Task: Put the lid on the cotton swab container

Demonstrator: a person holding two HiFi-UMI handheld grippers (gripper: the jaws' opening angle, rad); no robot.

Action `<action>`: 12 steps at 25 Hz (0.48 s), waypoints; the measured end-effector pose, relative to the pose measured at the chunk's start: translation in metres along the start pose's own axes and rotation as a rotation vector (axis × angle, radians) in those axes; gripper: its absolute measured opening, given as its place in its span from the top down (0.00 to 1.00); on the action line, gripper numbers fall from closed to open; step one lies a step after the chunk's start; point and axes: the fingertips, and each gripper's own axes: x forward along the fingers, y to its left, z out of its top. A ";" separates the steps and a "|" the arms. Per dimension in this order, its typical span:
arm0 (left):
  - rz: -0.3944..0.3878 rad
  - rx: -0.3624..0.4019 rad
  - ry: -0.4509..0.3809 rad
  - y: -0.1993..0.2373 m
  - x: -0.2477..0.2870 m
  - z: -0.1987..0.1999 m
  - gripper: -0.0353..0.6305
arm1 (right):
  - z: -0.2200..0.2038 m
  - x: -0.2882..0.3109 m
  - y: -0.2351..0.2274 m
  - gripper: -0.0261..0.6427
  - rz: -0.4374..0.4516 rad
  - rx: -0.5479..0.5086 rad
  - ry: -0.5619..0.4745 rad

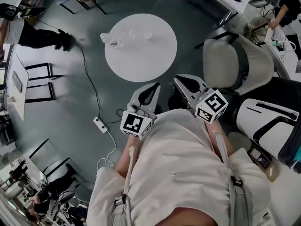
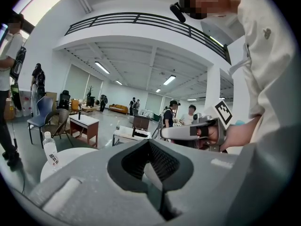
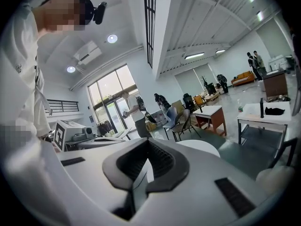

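1. In the head view, a round white table (image 1: 155,60) is seen on a grey floor, well apart from both tools. The clear plastic cotton swab container (image 1: 126,32) is set on its far left part, between a clear bottle (image 1: 104,37) and a small clear round piece (image 1: 148,35). Its long axis and facing cannot be told. The left gripper (image 1: 156,85) and right gripper (image 1: 178,79) are held side by side against a white shirt (image 1: 178,159), with their tips pointed toward the table.
2. In the left gripper view, the grey matte jaws are pressed together at the ribbed black pads (image 2: 162,161), with nothing held. The labelled bottle (image 2: 49,150) is seen upright on the table (image 2: 66,158).
3. In the right gripper view, the jaws are likewise closed on nothing, and the smooth tabletop (image 3: 200,147) is seen beyond them.
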 end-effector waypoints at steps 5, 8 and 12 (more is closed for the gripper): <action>0.030 -0.002 0.007 -0.011 0.029 0.001 0.93 | -0.001 -0.013 -0.026 0.95 0.032 0.001 0.018; 0.053 -0.009 0.004 -0.011 0.039 0.004 0.93 | 0.000 -0.013 -0.038 0.95 0.047 0.007 0.027; 0.079 -0.020 0.016 -0.009 0.047 0.004 0.93 | 0.003 -0.010 -0.046 0.95 0.067 0.005 0.041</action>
